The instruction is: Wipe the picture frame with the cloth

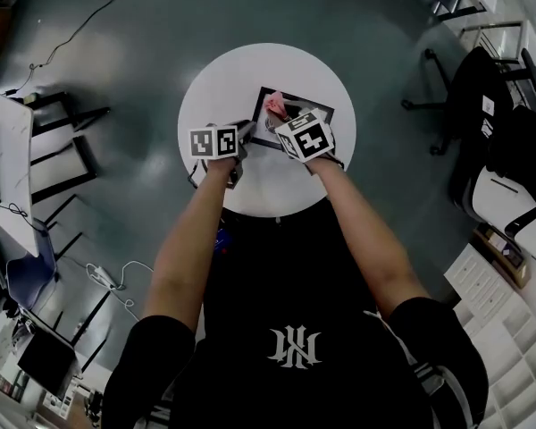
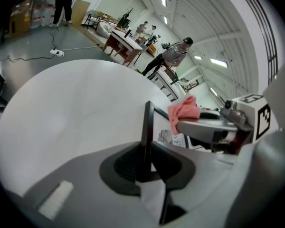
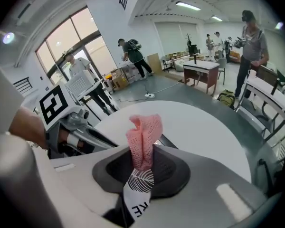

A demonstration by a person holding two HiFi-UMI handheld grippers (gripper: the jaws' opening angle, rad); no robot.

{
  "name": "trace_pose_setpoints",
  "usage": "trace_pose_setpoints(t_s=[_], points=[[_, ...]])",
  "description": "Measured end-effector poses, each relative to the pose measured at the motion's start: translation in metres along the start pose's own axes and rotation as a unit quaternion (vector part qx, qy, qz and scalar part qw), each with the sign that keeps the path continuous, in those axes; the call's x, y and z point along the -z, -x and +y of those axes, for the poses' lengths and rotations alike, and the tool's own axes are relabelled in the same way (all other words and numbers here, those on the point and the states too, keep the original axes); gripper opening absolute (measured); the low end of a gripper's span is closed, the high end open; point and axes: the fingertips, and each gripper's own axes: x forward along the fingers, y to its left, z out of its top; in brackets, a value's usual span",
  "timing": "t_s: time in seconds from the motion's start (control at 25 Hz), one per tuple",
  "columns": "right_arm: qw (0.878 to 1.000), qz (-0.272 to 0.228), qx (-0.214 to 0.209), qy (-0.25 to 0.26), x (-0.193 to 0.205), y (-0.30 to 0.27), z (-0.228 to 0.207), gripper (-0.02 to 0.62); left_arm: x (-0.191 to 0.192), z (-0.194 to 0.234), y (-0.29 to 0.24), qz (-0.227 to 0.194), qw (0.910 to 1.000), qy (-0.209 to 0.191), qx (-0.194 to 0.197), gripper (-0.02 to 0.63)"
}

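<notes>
While the left gripper (image 2: 145, 167) jaws clamped the frame (image 2: 147, 127) by its edge on the white tabletop (image 1: 214, 88), the right gripper (image 3: 141, 170) jaws pinched the pink cloth (image 3: 143, 137) above it.

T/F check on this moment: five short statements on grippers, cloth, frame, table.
1. The right gripper is shut on the cloth. True.
2. The left gripper is empty. False: it is shut on the picture frame, at its edge.
3. The table is square. False: it is round.
4. The cloth is blue. False: it is pink.
5. Both grippers are over the table. True.
</notes>
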Motion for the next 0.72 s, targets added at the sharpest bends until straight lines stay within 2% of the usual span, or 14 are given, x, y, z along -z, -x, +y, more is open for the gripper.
trace_pose_setpoints(t_s=[0.16,0.28,0.72], points=[[0.999,0.031,-0.018,0.039,-0.002,-0.028,0.02,0.075,-0.001,0.0,0.002,-0.001,1.0,-0.004,0.0,0.064],[0.997,0.05,-0.016,0.061,0.005,-0.04,0.024,0.075,0.0,0.0,0.001,-0.003,1.0,-0.006,-0.001,0.063],[0.995,0.066,-0.001,0.071,0.026,-0.033,0.013,0.075,0.0,0.001,0.001,-0.006,1.0,-0.001,-0.003,0.064]])
